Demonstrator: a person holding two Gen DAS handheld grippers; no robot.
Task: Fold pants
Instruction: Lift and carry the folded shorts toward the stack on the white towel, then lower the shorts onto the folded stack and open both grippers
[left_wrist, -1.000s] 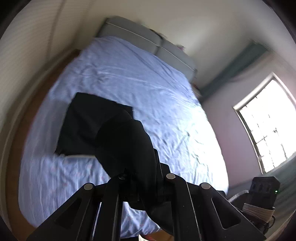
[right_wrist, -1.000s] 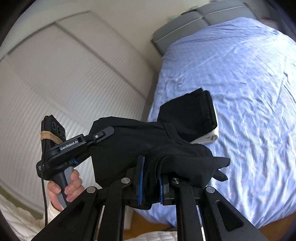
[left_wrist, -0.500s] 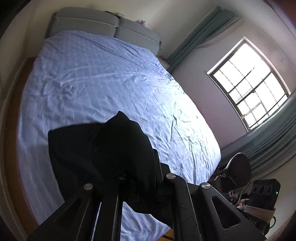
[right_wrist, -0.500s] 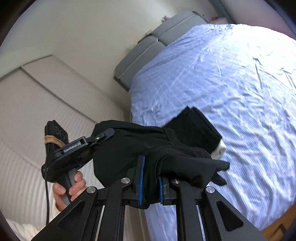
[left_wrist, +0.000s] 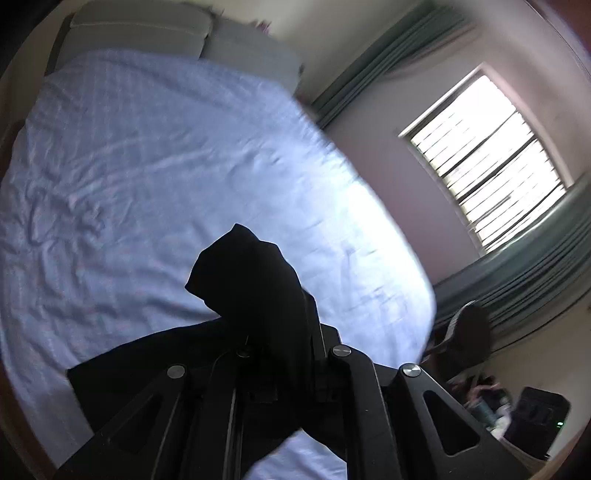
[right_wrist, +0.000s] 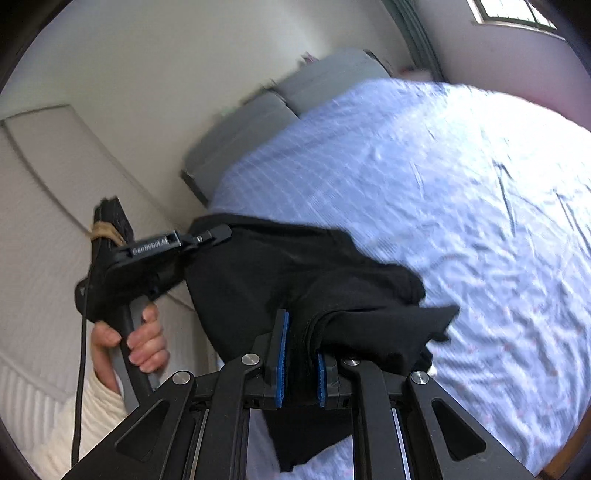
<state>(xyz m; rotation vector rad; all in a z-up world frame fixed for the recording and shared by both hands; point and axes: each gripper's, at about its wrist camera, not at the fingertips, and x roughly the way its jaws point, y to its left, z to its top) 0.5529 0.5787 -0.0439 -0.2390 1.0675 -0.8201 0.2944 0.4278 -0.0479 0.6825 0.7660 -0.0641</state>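
One pair of black pants (right_wrist: 314, 280) hangs in the air above the bed (right_wrist: 461, 192), stretched between two grippers. The right gripper (right_wrist: 300, 363) is closed on a bunched fold of the cloth, which fills the narrow gap between its two blue pads (right_wrist: 281, 354); more of the fabric droops below and spills to the right over the sheet. In the same view the left gripper (right_wrist: 218, 233) shows from the side, its tip pinched on the far edge of the pants, with one hand (right_wrist: 136, 339) around its handle. From the left wrist view, the left gripper (left_wrist: 275, 354) is also shut on the pants (left_wrist: 255, 280): a dark hump of cloth rises between the fingers and hides their tips, and a flat part of the cloth trails off to the lower left. The bed carries one pale blue checked sheet, wrinkled, and two grey pillows (left_wrist: 177, 37) at its head. One window (left_wrist: 484, 155) sits in the wall to the right, with green curtains (left_wrist: 517, 291) beside it.
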